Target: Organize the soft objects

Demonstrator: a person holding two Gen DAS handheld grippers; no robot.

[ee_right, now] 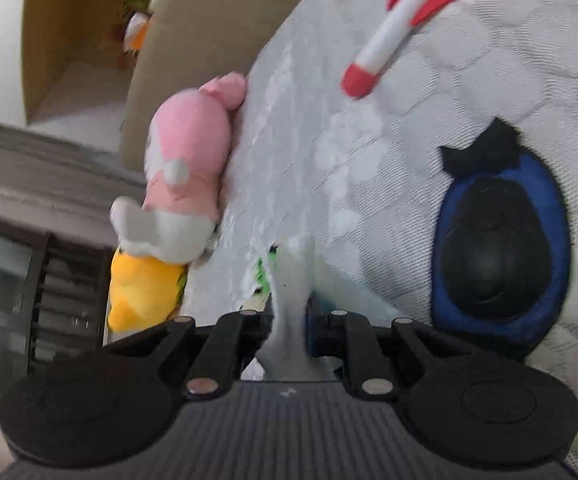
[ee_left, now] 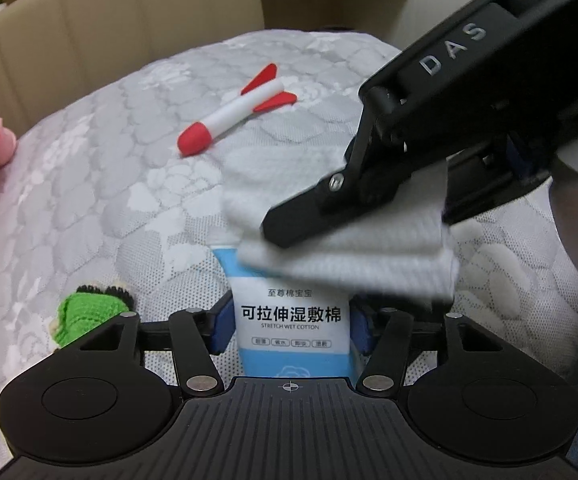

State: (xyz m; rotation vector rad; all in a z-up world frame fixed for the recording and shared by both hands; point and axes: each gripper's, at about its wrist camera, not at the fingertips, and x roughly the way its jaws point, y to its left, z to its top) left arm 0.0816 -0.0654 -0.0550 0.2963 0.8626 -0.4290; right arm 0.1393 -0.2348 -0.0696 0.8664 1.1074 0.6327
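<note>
Left gripper (ee_left: 291, 320) jaws closed onto a blue-and-white pack of stretch wet cotton pads (ee_left: 293, 320), blue pads (ee_left: 221, 326) pressing both sides of the pack, which stands upright between them over the bed (ee_left: 89, 184). Right gripper (ee_left: 289, 226) comes in from upper right in the left wrist view, black body marked DAS, jaws pinched tight on a white folded cloth (ee_left: 353, 256). Cloth hangs just above the top of the pack, covering its upper edge; touching or not, cannot tell. Image is motion-blurred there.

Right wrist view: right gripper (ee_right: 289, 320) jaws nearly together with the white cloth (ee_right: 291, 300) squeezed edge-on between them, cloth sticking forward past the tips.

Other items on the quilted grey bed: red-and-white foam rocket (ee_left: 235, 114) lying flat, well apart from both grippers, also seen in the right view (ee_right: 393, 36). Green knitted toy (ee_left: 89, 314) with a dark fringe just beside the left gripper's left side. Pink plush (ee_right: 193, 148) at the bed edge against a beige headboard (ee_left: 109, 32), with a yellow plush (ee_right: 141, 292) touching it below. Blue-and-black round plush (ee_right: 501, 248) lying on the bed to the right of the right gripper, near but apart.
</note>
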